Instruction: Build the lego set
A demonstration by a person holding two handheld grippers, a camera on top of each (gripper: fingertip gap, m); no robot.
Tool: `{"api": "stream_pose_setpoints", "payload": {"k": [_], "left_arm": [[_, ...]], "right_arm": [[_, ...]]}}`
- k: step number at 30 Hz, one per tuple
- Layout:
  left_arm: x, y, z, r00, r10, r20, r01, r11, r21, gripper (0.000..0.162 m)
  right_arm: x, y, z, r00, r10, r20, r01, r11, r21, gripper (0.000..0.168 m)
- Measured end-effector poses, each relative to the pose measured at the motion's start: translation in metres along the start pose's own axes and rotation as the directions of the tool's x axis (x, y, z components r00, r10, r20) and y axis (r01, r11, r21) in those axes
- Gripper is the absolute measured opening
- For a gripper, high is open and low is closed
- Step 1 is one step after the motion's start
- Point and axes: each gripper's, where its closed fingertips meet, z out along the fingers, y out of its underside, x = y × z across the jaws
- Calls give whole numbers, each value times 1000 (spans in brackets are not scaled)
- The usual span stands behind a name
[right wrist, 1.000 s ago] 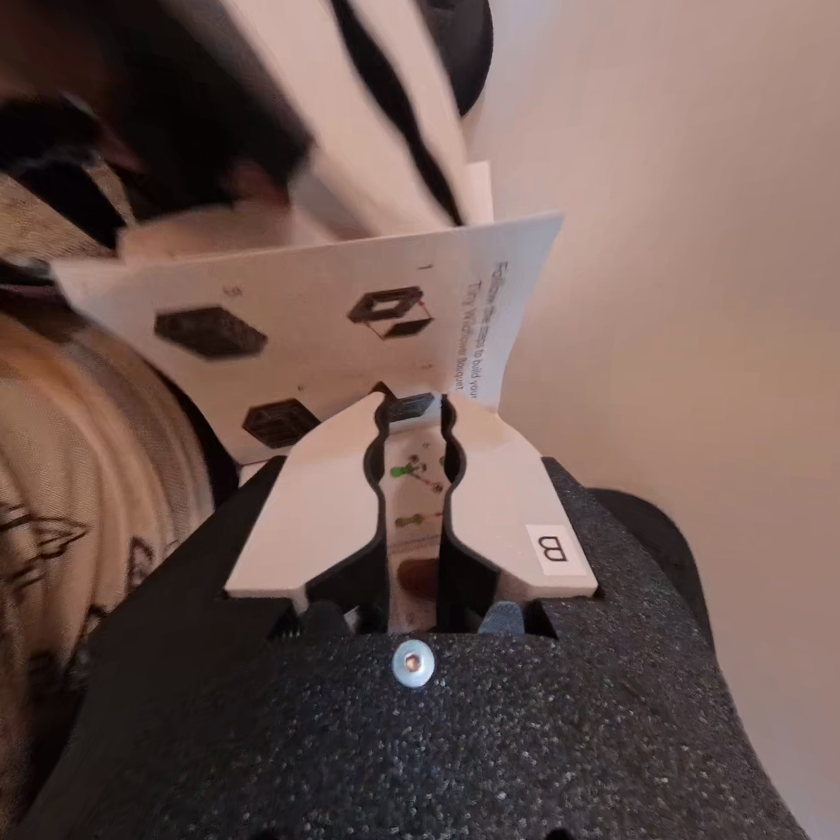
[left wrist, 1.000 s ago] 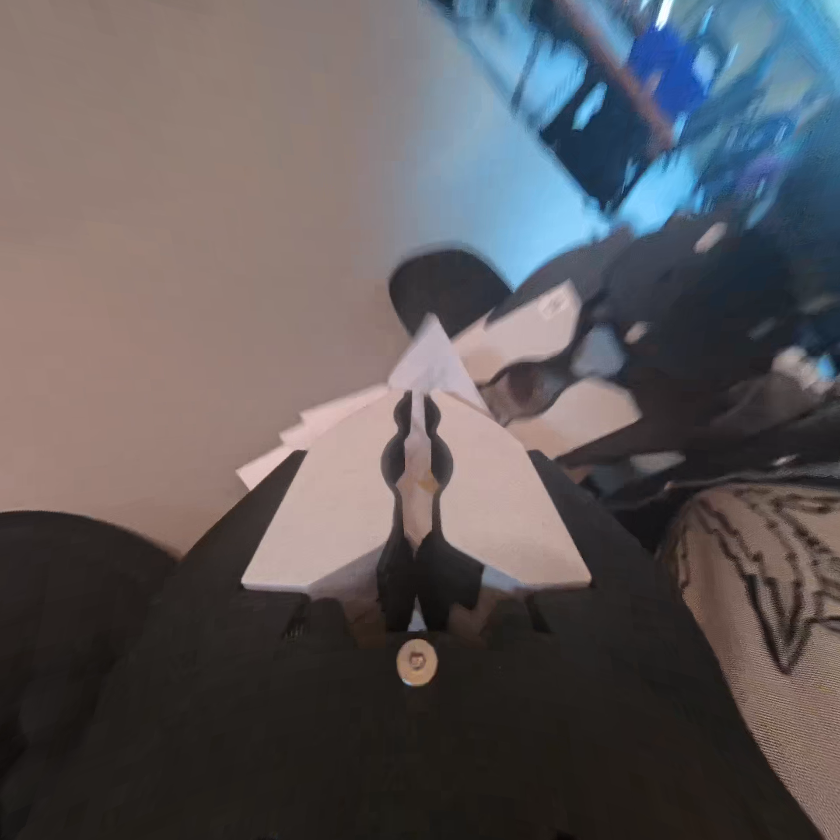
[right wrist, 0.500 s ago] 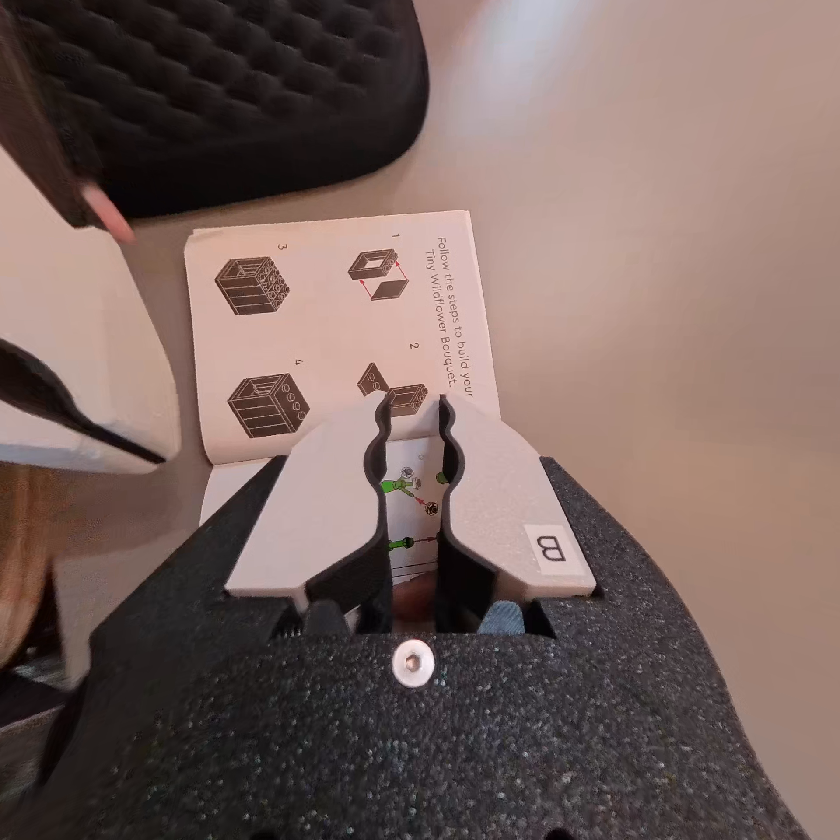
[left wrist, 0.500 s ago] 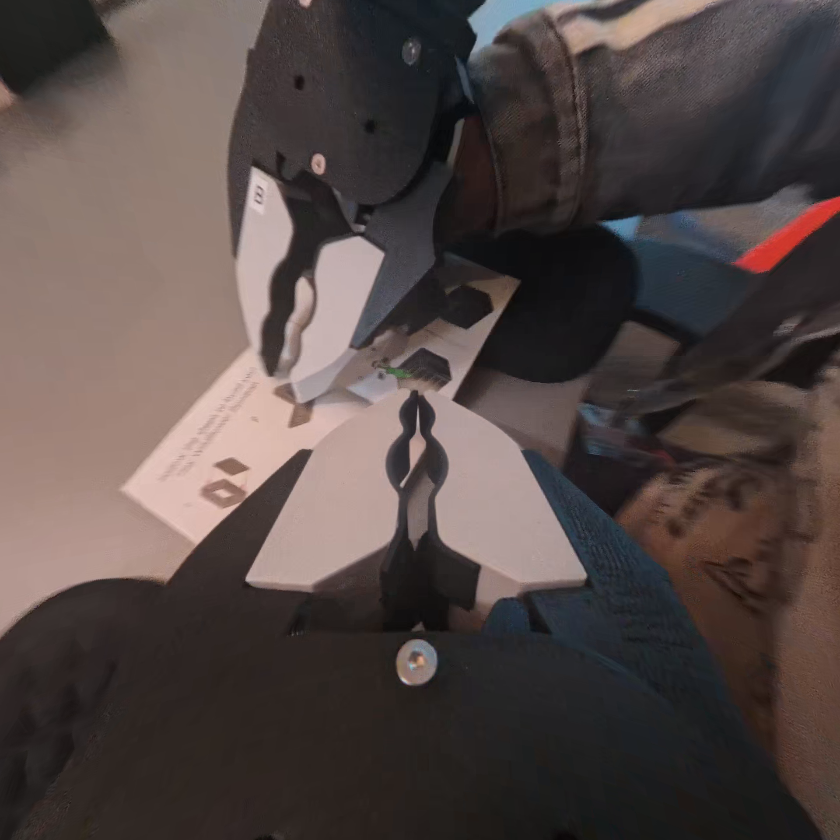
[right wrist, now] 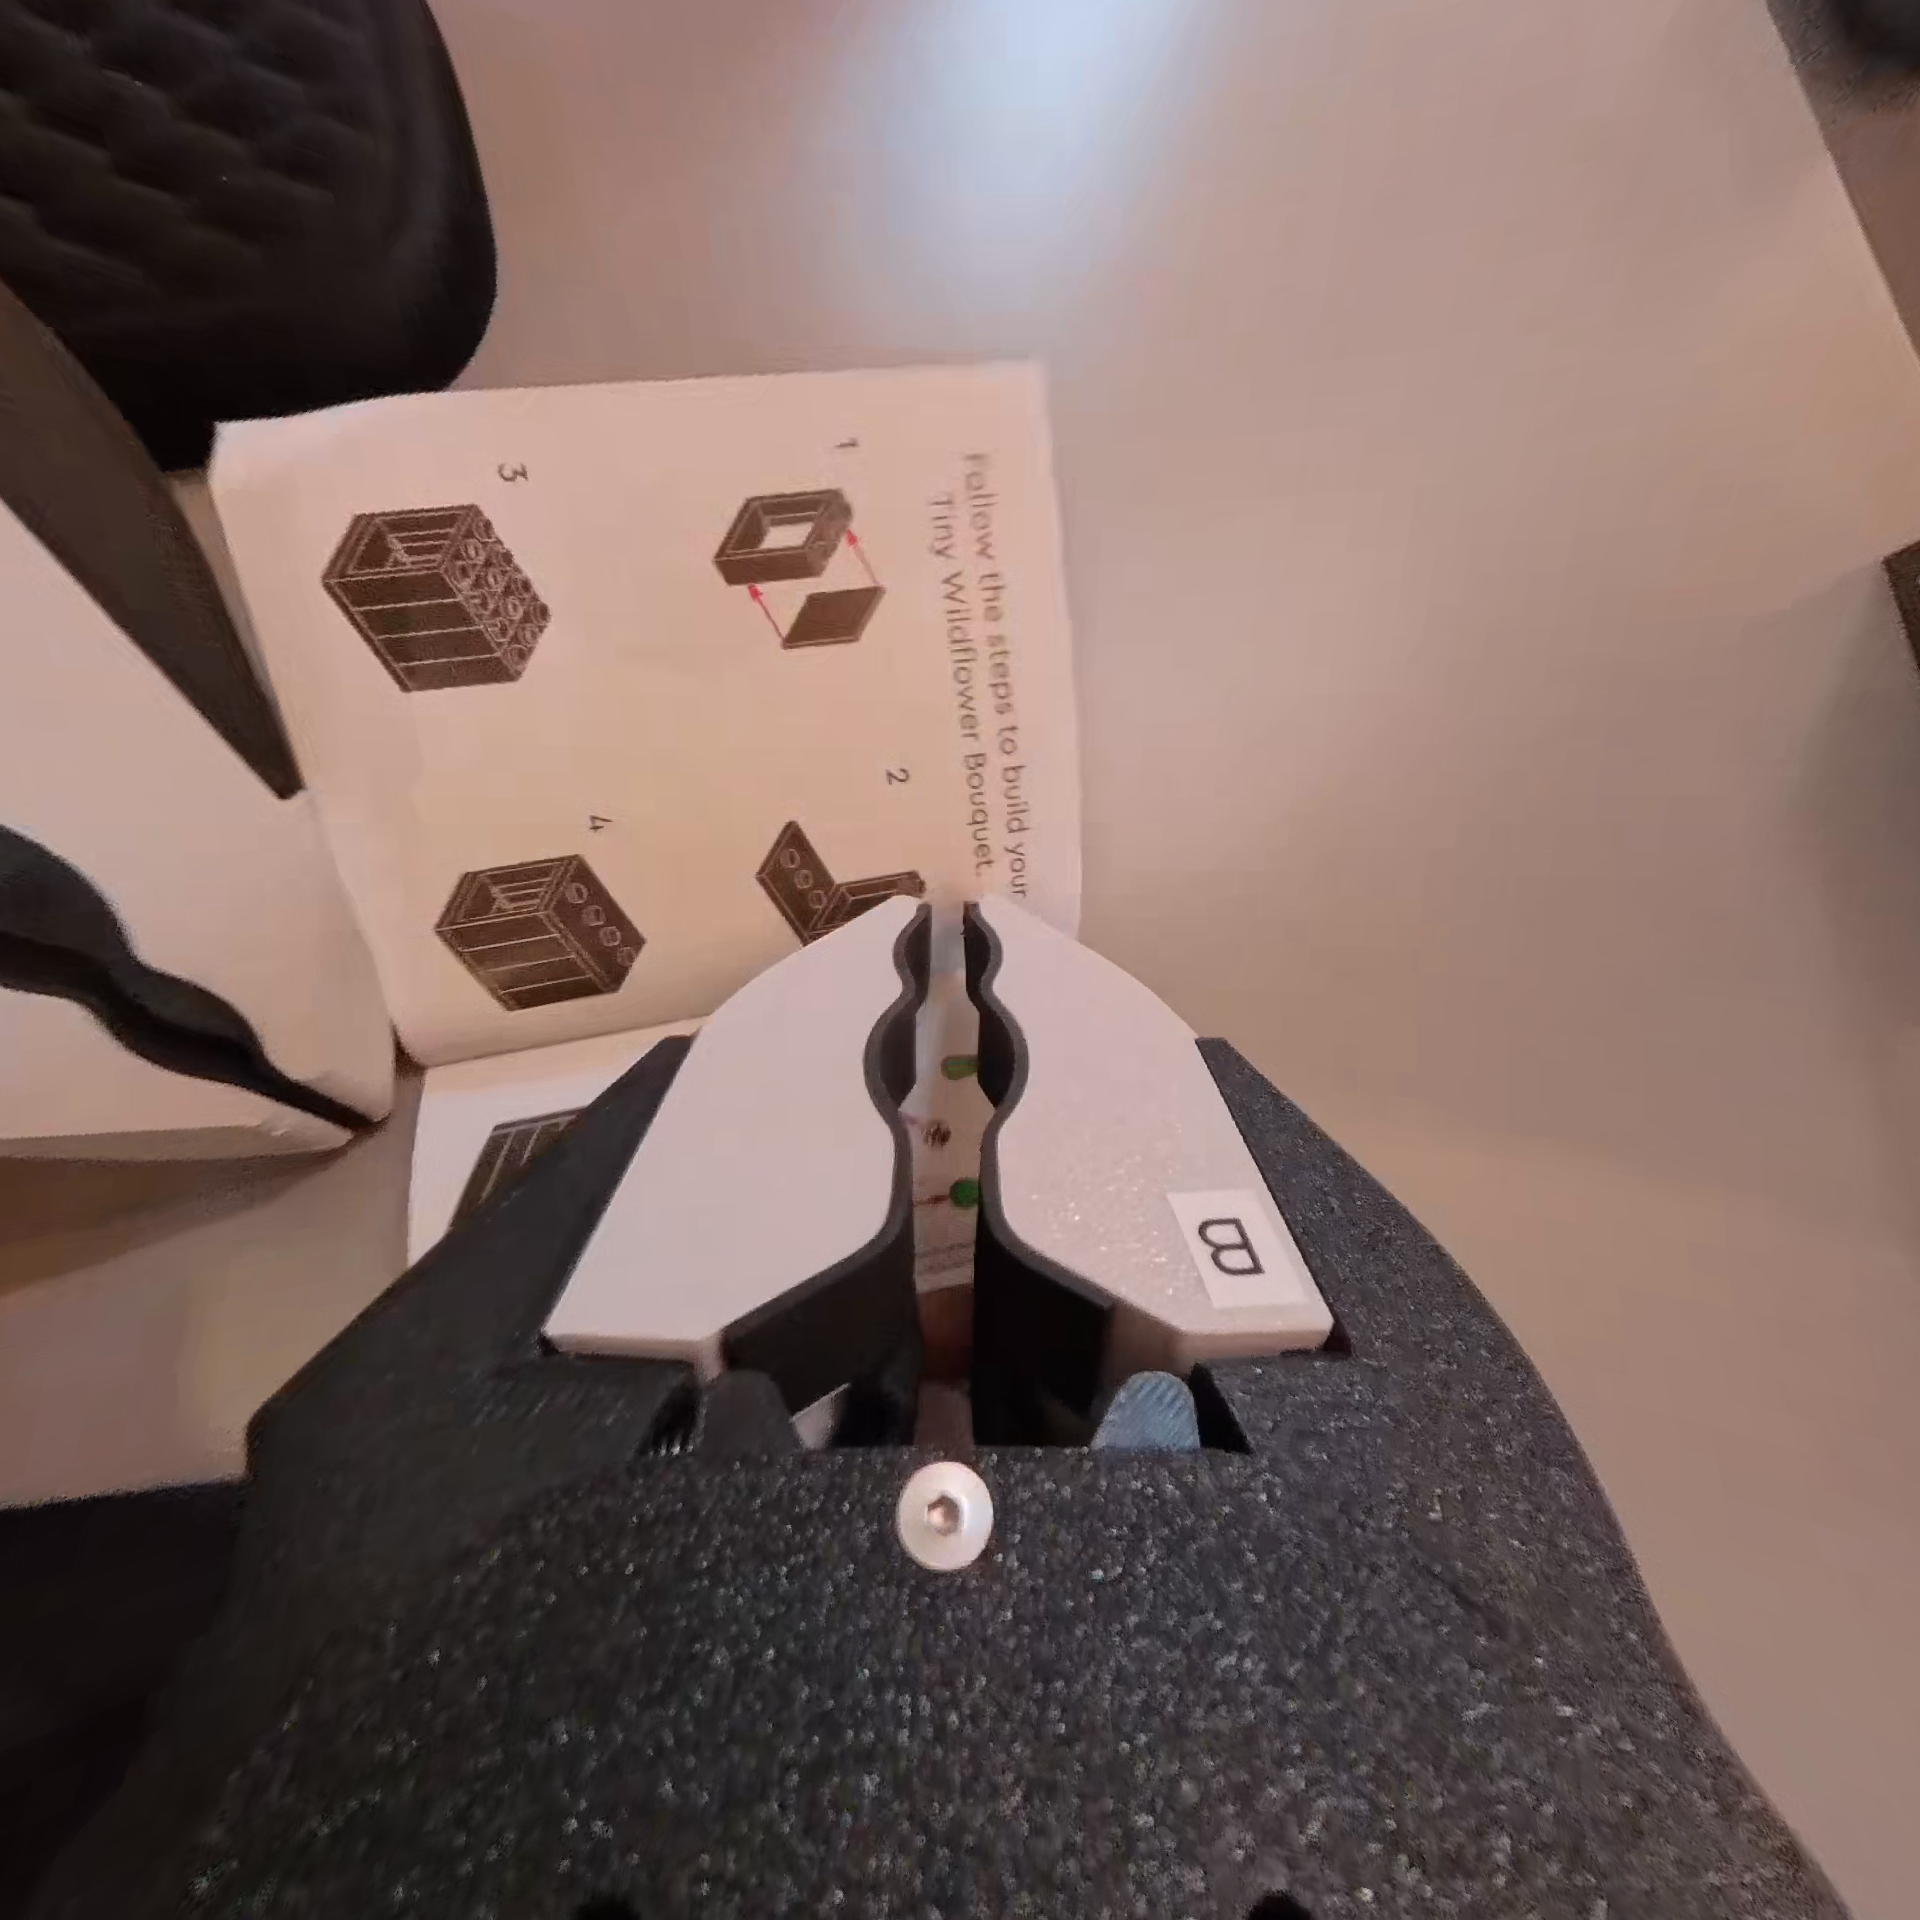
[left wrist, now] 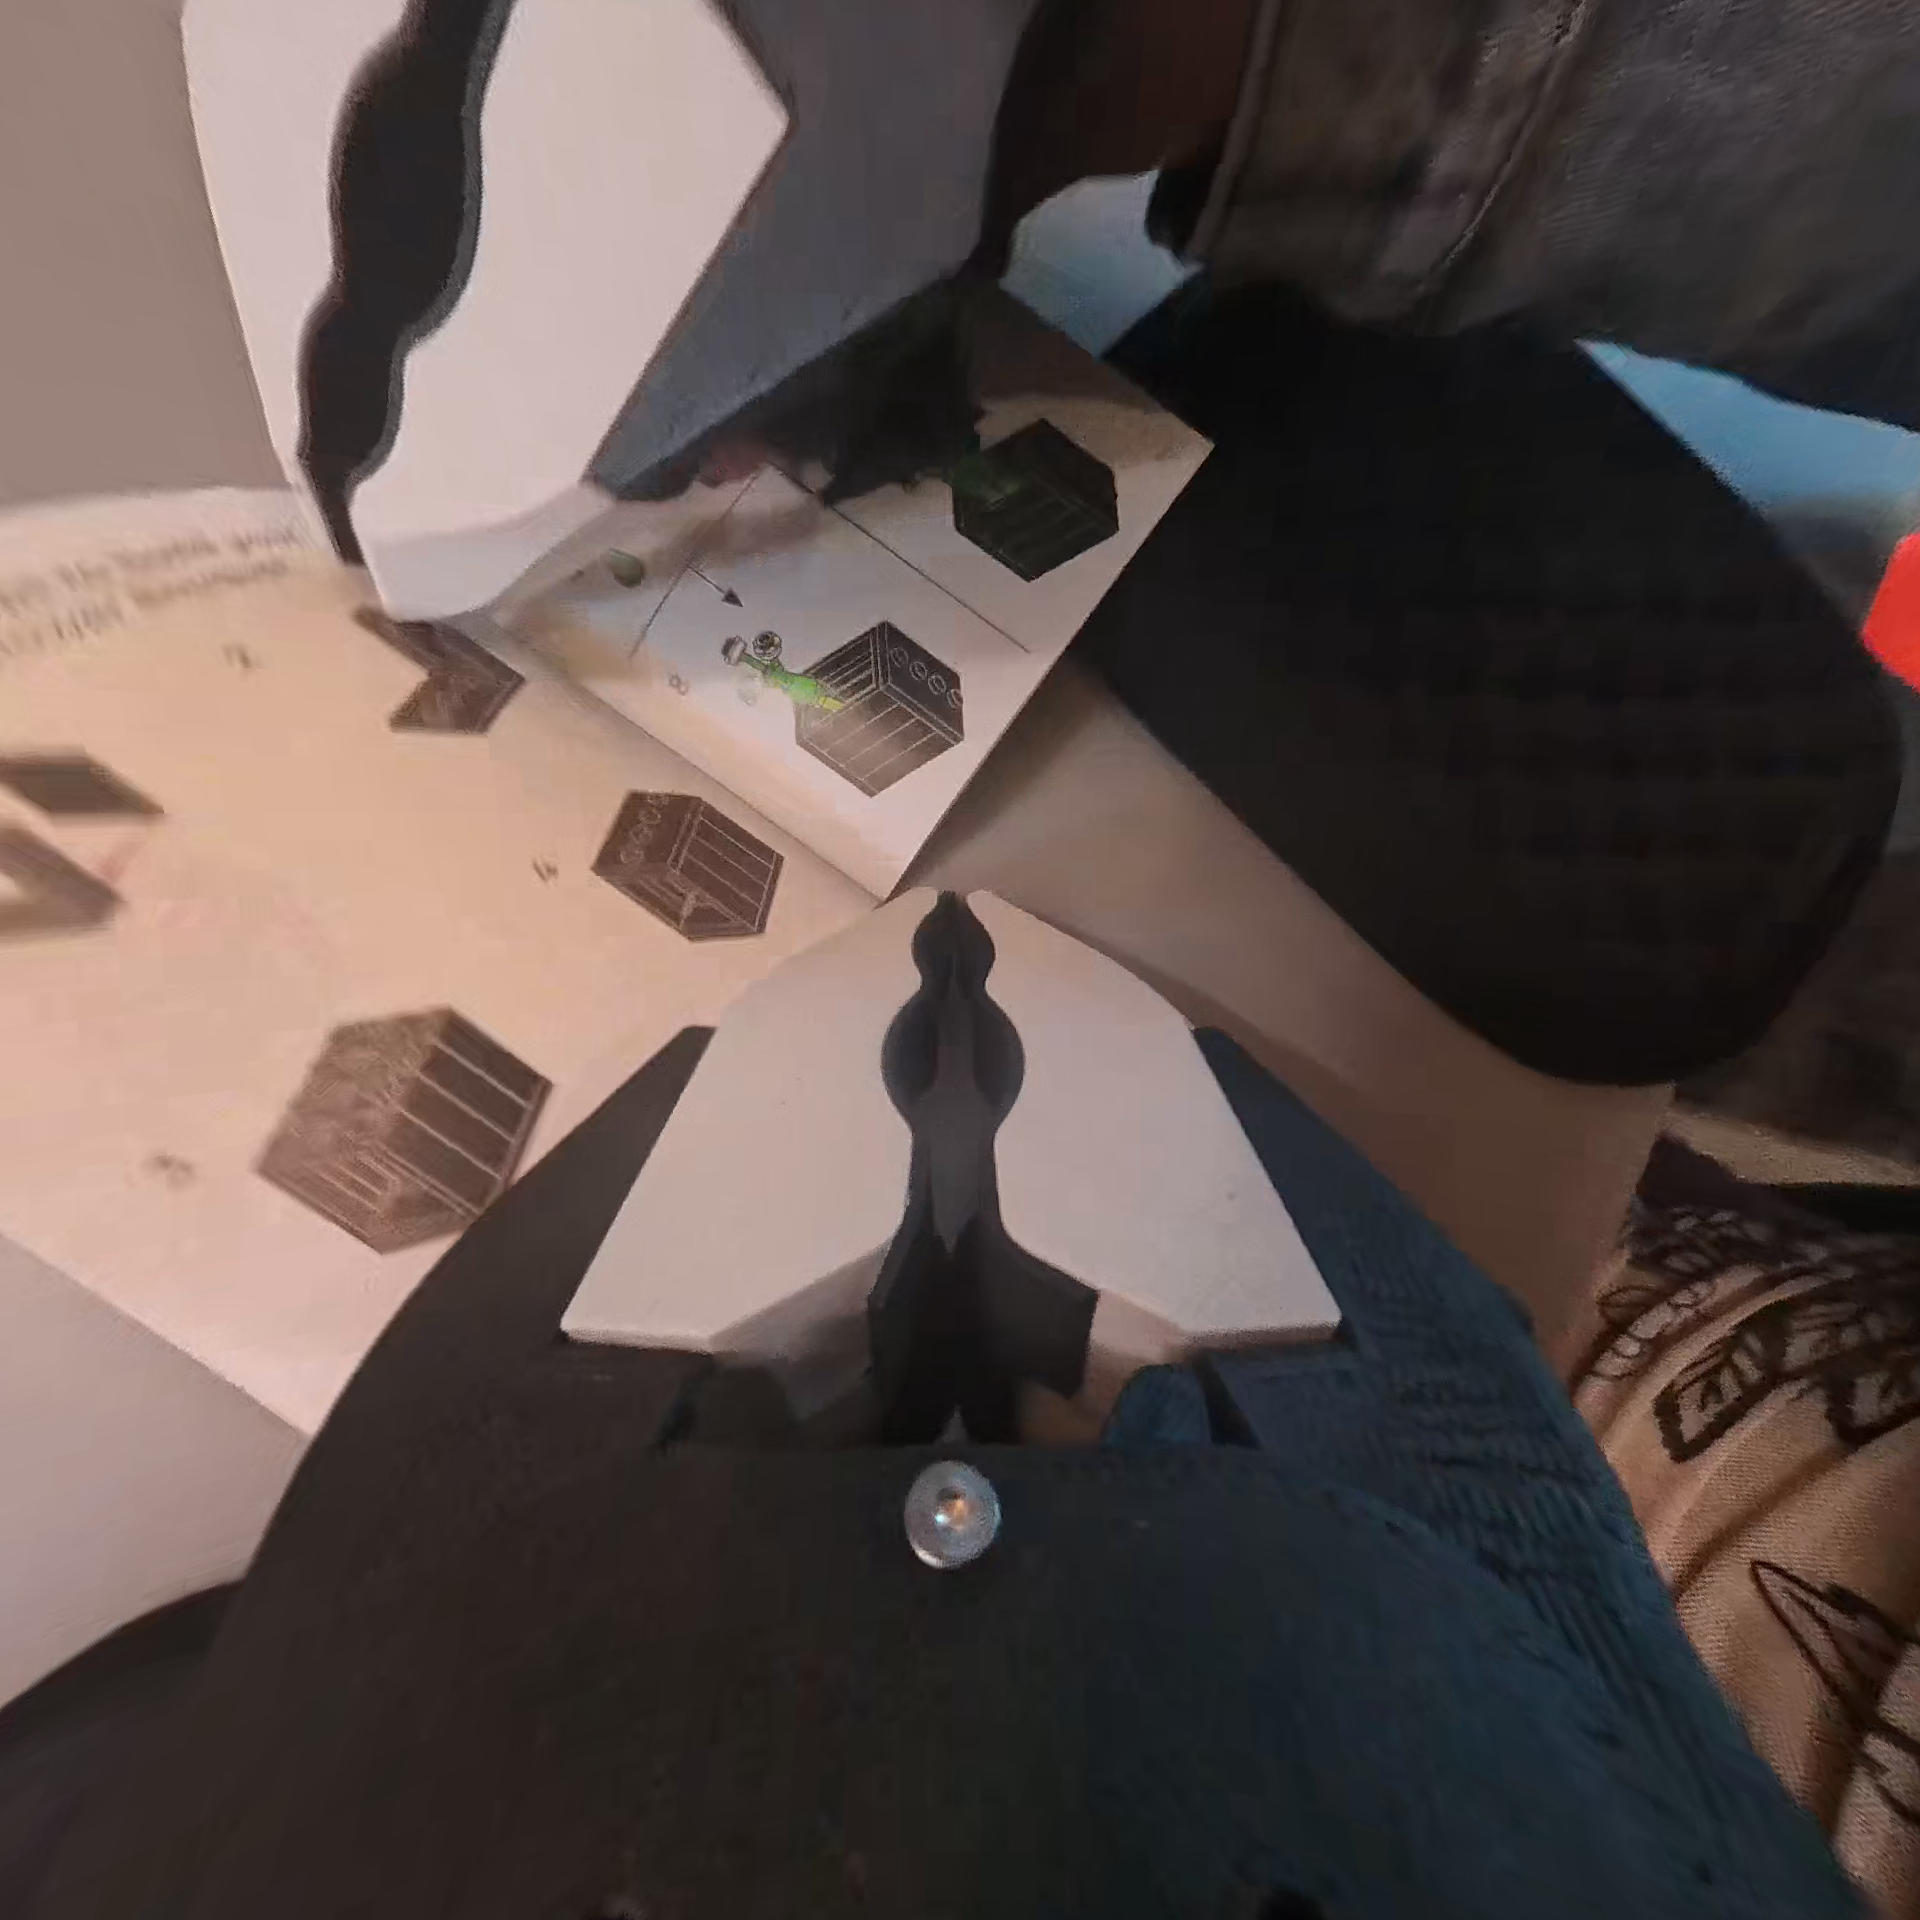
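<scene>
An open instruction booklet (right wrist: 675, 727) lies on the beige table (right wrist: 1455, 727); it also shows in the left wrist view (left wrist: 312, 883). No bricks are in view. My right gripper (right wrist: 945, 914) hovers just over the booklet's near page, pointing at the fold, almost shut with only a thin empty slit. In the left wrist view it (left wrist: 338, 520) comes down from the top left. My left gripper (left wrist: 951, 909) is shut, its tips at the corner of the raised page. It shows at the left of the right wrist view (right wrist: 353, 1117). Whether it pinches paper is unclear.
A black quilted cushion (right wrist: 208, 187) lies beyond the booklet and shows in the left wrist view (left wrist: 1507, 727). A denim sleeve (left wrist: 1558, 135) reaches in behind the right gripper. Patterned fabric (left wrist: 1766, 1403) is at the lower right. The tips of one gripper are about 10 cm away from the tips of the other.
The booklet, held up in the air a second ago, now lies open on the table. Both grippers have moved down close to it. The right gripper's gap has narrowed.
</scene>
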Motion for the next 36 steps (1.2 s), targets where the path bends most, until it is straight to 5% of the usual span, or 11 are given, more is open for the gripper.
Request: {"api": "stream_pose_setpoints", "payload": {"k": [1, 5, 7, 11, 14, 18, 23, 29, 36], "left_arm": [[-1, -2, 1, 1000, -15, -11, 15, 1000, 10, 1], [0, -5, 4, 1000, -4, -25, 4, 999, 33, 1], [7, -11, -1, 998, 8, -67, -3, 997, 81, 1], [5, -53, -65, 972, -66, -224, 150, 911, 384, 2], [-29, -70, -113, 961, -134, -243, 243, 828, 505, 3], [-10, -61, -90, 942, -107, -319, 216, 919, 330, 4], [-64, -31, -47, 991, 12, 132, -28, 992, 122, 1], [-52, 3, -20, 998, -35, -48, 31, 996, -82, 2], [-61, 1, -17, 986, -161, -53, 157, 985, -66, 2]], "right_arm": [[1, -2, -5, 1000, 12, 5, -12, 1000, -13, 7], [-8, -13, -22, 993, 121, 19, -119, 990, -73, 4], [-16, -2, -23, 968, 251, 8, -243, 944, -223, 14], [-35, 12, -16, 956, 284, 77, -248, 920, -304, 41], [-36, 9, -11, 938, 319, 133, -283, 930, -233, 42], [-39, 2, 2, 891, 396, 224, -370, 917, -150, 8], [-36, -3, 9, 881, 350, 318, -348, 935, -65, 0], [-26, -1, 10, 926, 136, 351, -146, 989, 3, 0], [-11, 0, 9, 932, 343, 114, -313, 924, -218, 2]]}}
